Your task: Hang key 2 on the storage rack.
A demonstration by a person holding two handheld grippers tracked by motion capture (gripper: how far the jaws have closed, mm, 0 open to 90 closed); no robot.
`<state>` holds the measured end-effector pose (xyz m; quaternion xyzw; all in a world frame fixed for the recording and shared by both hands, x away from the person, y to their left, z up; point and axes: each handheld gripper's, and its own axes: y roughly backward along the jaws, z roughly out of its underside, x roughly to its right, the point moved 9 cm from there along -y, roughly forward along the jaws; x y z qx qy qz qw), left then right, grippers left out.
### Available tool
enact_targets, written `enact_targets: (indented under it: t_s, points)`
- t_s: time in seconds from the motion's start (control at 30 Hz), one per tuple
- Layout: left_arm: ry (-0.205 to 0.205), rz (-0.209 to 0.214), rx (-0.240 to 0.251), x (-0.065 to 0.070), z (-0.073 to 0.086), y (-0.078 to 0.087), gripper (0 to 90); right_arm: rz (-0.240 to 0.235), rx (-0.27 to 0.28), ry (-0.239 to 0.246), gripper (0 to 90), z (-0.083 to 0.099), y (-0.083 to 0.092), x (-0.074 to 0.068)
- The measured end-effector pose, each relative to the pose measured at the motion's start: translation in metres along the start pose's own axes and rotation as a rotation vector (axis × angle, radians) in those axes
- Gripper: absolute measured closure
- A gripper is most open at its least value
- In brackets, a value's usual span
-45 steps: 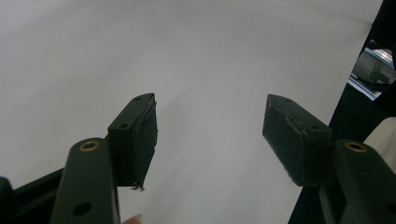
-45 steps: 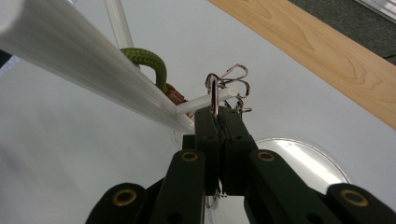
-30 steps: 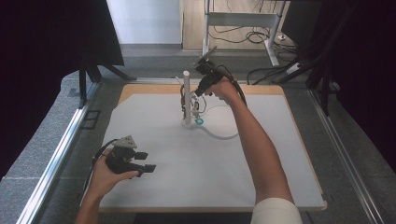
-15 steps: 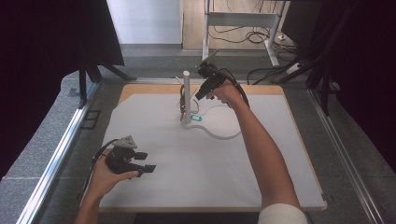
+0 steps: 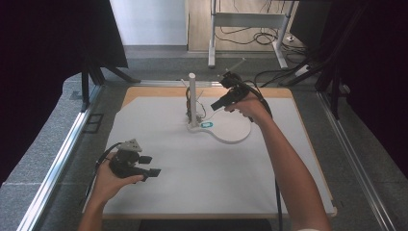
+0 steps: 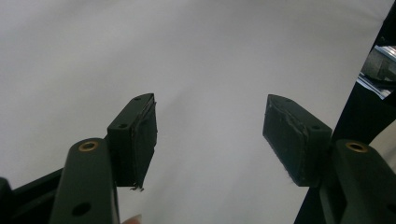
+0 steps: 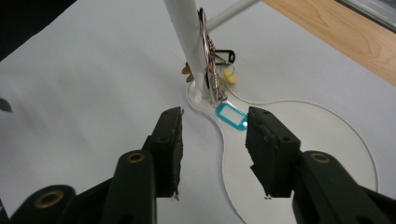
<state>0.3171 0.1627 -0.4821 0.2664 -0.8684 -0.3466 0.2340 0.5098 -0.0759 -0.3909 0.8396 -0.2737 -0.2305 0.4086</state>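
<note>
A white stand has an upright post (image 5: 191,96) (image 7: 187,37) on a flat round base plate (image 5: 235,132) (image 7: 303,140). Key rings with tags hang at the post's foot (image 7: 210,70), and a teal tag (image 5: 207,124) (image 7: 231,116) lies on the base. My right gripper (image 5: 216,104) (image 7: 215,140) hovers just right of the post. Its jaws have just been opening and nothing is between them. My left gripper (image 5: 150,166) (image 6: 210,135) rests open over the white mat at the front left.
The white mat (image 5: 192,183) covers a wooden table (image 5: 144,92) with metal rails along both sides. Yellow (image 7: 229,76), black (image 7: 223,57) and brown (image 7: 187,71) tags sit behind the post. Cables lie on the floor beyond the table (image 5: 260,33).
My right gripper has drawn back to the right, away from the post, and its jaws have spread apart. The left hand has stayed where it was.
</note>
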Motion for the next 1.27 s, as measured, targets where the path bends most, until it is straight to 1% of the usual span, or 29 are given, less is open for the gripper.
enact_targets:
  t_s: [0.13, 0.17, 0.2, 0.27, 0.37, 0.4, 0.43, 0.53, 0.6, 0.7, 0.77, 0.87, 1.03, 1.1, 1.13, 1.17, 1.2, 1.27]
  points:
    - [-0.004, 0.005, 0.000, -0.001, -0.001, 0.000, 35.8, -0.007, 0.051, -0.003, 53.2, 0.025, 0.009, 0.001]
    - [-0.002, 0.010, 0.007, -0.001, -0.002, 0.001, 35.8, -0.006, 0.062, -0.007, 52.8, 0.033, 0.010, 0.001]
    - [-0.002, 0.010, 0.009, -0.002, -0.002, 0.002, 35.8, -0.003, 0.071, -0.010, 52.2, 0.040, 0.012, 0.000]
    - [0.001, 0.009, 0.014, -0.003, -0.003, 0.002, 35.8, 0.008, 0.096, 0.003, 51.9, 0.055, 0.016, 0.000]
    - [0.000, 0.007, 0.014, -0.004, -0.003, 0.001, 35.8, 0.002, 0.141, -0.005, 51.7, 0.080, 0.021, -0.002]
    - [0.000, 0.007, 0.014, -0.004, -0.003, 0.001, 35.8, 0.002, 0.141, -0.005, 51.7, 0.080, 0.021, -0.002]
    - [-0.004, 0.005, 0.004, -0.005, -0.003, 0.000, 35.8, -0.001, 0.163, -0.012, 51.3, 0.101, 0.020, -0.002]
    - [-0.002, 0.002, -0.007, -0.004, -0.002, -0.002, 35.8, -0.001, 0.175, -0.019, 50.5, 0.126, 0.018, -0.001]
    - [-0.002, 0.000, -0.012, -0.003, -0.001, -0.003, 35.8, -0.002, 0.192, -0.026, 50.6, 0.143, 0.017, -0.002]
    - [0.000, -0.006, -0.014, -0.003, 0.000, -0.003, 35.8, 0.014, 0.206, -0.018, 50.6, 0.167, 0.015, -0.001]
    - [0.003, -0.010, -0.017, -0.003, 0.000, -0.004, 35.8, 0.024, 0.215, -0.023, 50.5, 0.179, 0.014, -0.001]
    - [0.003, -0.012, -0.022, -0.002, 0.001, -0.005, 35.8, 0.028, 0.230, -0.033, 50.5, 0.190, 0.015, -0.001]
    - [-0.002, -0.011, -0.036, -0.001, 0.002, -0.008, 35.7, 0.026, 0.256, -0.035, 50.0, 0.197, 0.014, -0.001]
    - [-0.003, -0.013, -0.039, -0.001, 0.002, -0.008, 35.6, 0.049, 0.243, -0.023, 48.4, 0.198, 0.013, 0.000]
    - [-0.003, -0.013, -0.039, -0.001, 0.002, -0.008, 35.5, 0.049, 0.243, -0.023, 48.4, 0.198, 0.013, 0.000]
    - [-0.002, -0.012, -0.038, -0.001, 0.002, -0.008, 35.5, 0.057, 0.254, -0.026, 46.8, 0.198, 0.014, 0.001]
    - [-0.003, -0.013, -0.038, -0.001, 0.002, -0.008, 35.5, 0.067, 0.252, -0.028, 45.3, 0.199, 0.014, 0.001]
    - [-0.006, -0.013, -0.037, -0.001, 0.003, -0.008, 35.5, 0.098, 0.237, -0.030, 42.7, 0.203, 0.012, 0.006]
